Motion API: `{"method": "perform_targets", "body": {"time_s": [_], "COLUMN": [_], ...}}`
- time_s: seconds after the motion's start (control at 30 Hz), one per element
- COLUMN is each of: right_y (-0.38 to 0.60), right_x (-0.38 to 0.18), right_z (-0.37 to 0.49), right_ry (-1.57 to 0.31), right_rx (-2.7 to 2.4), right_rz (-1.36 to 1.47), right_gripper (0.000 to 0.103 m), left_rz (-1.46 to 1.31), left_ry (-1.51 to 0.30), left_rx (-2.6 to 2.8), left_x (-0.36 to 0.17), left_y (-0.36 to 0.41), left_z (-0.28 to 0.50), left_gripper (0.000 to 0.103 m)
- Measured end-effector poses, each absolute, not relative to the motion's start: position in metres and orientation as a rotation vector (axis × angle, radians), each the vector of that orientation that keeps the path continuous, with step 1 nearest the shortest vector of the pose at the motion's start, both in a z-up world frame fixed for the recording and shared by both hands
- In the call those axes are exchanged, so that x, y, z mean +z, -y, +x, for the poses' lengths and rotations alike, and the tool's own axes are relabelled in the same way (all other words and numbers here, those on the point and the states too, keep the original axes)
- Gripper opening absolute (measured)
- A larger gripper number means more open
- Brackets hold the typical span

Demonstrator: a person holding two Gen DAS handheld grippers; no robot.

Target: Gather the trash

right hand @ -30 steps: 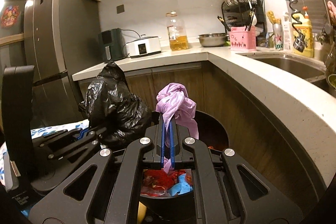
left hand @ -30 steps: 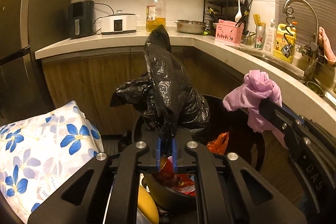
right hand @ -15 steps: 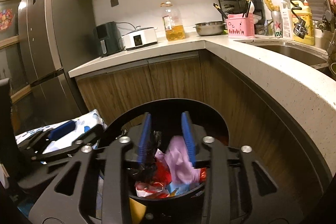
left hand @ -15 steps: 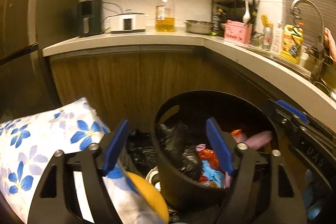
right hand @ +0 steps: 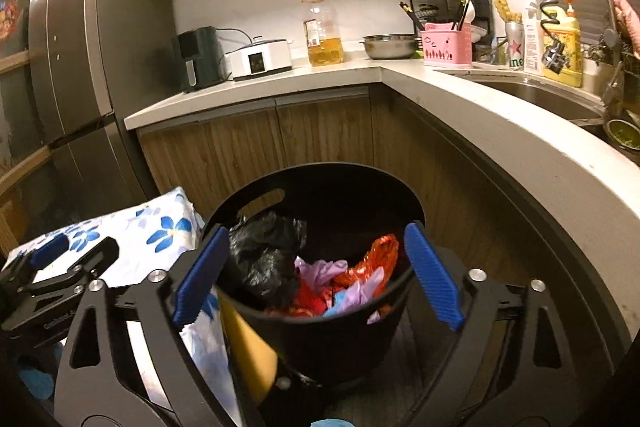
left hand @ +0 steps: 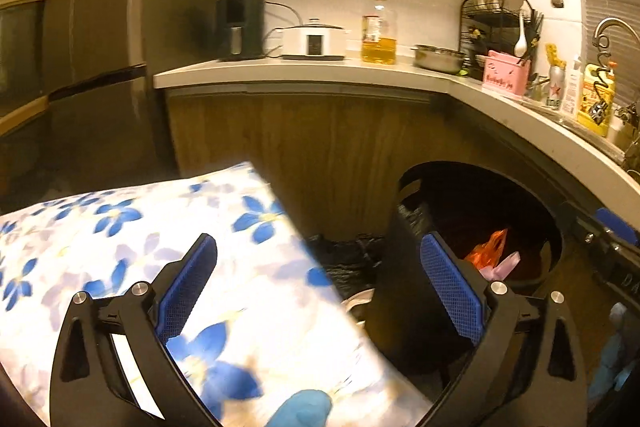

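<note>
Nearest: right tongs (right hand: 316,275) and left tongs (left hand: 320,279), jaws just opened wide, gripping nothing. Just beyond, black bin (right hand: 320,339) on the floor, holding black bag (right hand: 264,255), purple bag (right hand: 320,269), red wrappers (right hand: 380,255). Farther back, counter (right hand: 500,131).

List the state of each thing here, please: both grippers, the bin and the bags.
Left gripper: open, fingers just spread, nothing between them.
Right gripper: open, fingers just spread, holds nothing.
Bin: uncovered, partly filled with trash.
Black bag: crumpled, inside the bin.
Purple bag: crumpled, inside the bin.
</note>
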State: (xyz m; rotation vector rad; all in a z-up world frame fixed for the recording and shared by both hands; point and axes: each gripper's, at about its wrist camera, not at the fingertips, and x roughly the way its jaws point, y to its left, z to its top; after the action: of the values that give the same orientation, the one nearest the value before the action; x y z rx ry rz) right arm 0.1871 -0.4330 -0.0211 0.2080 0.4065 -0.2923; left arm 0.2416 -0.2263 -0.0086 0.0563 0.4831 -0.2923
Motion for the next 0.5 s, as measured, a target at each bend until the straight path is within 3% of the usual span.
{"method": "perform_targets", "body": {"time_s": [0.5], "right_y": [0.339], "right_x": [-0.006], "right_z": [0.117], "right_ry": [-0.451], "right_rx": [-0.33], "right_rz": [0.141], "right_gripper": [0.095], "left_rz": [0.053], "left_ry": [-0.455], "left_rx": [-0.268], "left_x": [0.002], "left_y": [0.158], "left_z": [0.155], "left_gripper": [0.097]}}
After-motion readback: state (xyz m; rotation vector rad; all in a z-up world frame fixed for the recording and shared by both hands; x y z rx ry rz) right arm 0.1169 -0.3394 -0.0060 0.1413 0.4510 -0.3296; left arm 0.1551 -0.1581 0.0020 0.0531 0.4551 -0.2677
